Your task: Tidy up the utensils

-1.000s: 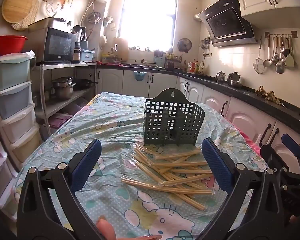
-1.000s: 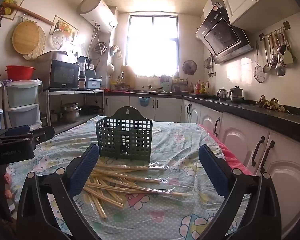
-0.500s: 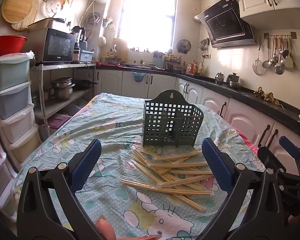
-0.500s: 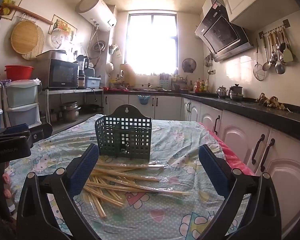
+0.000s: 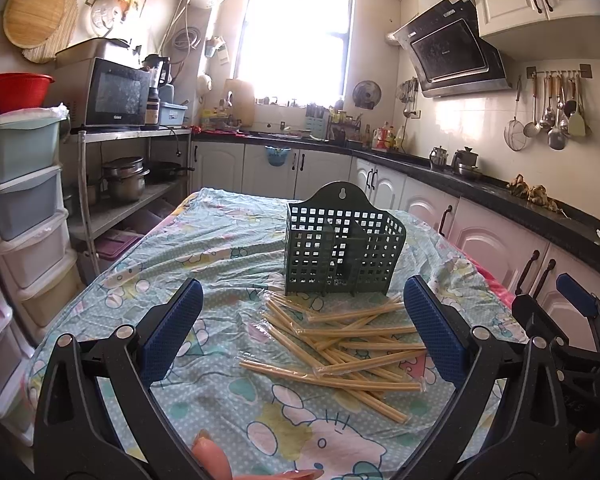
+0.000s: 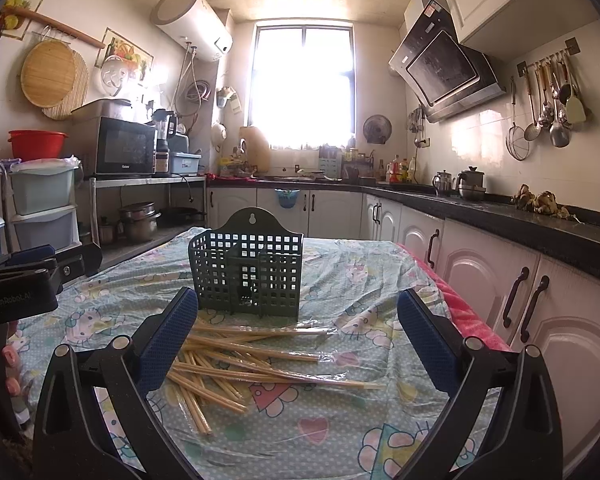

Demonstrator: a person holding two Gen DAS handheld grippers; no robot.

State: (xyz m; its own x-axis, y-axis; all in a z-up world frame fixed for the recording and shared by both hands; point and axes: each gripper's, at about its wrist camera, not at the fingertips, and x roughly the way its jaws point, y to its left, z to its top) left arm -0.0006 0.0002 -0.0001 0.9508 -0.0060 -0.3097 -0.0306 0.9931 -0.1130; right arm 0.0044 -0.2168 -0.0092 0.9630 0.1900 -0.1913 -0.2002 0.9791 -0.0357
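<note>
Barely anything is being shifted since a second ago: the green basket [image 5: 342,246] is sitting a touch higher and further left in the left wrist view, so the left tongs [image 5: 304,336] are being eased a little to the right, while the chopsticks [image 5: 342,340] are being left exactly where they were.

Both sets of tongs are being held wide apart and nothing is being gripped. The left tongs are being hovered over the near part of the bench [image 5: 204,252], with the right tongs [image 6: 298,332] just beside them on the right, blue pads [image 6: 168,332] being pointed towards the pile.

The chopsticks [image 6: 240,356], each being kept in a clear plastic sleeve, are lying scattered and criss-crossed on the cartoon-print cloth, right in front of the basket [image 6: 246,270] and nearly touching its base. The basket is being left standing upright near the middle of the bench, its two compartments looking empty. A fingertip [image 5: 210,454] is being caught at the bottom edge of the left view.
</note>
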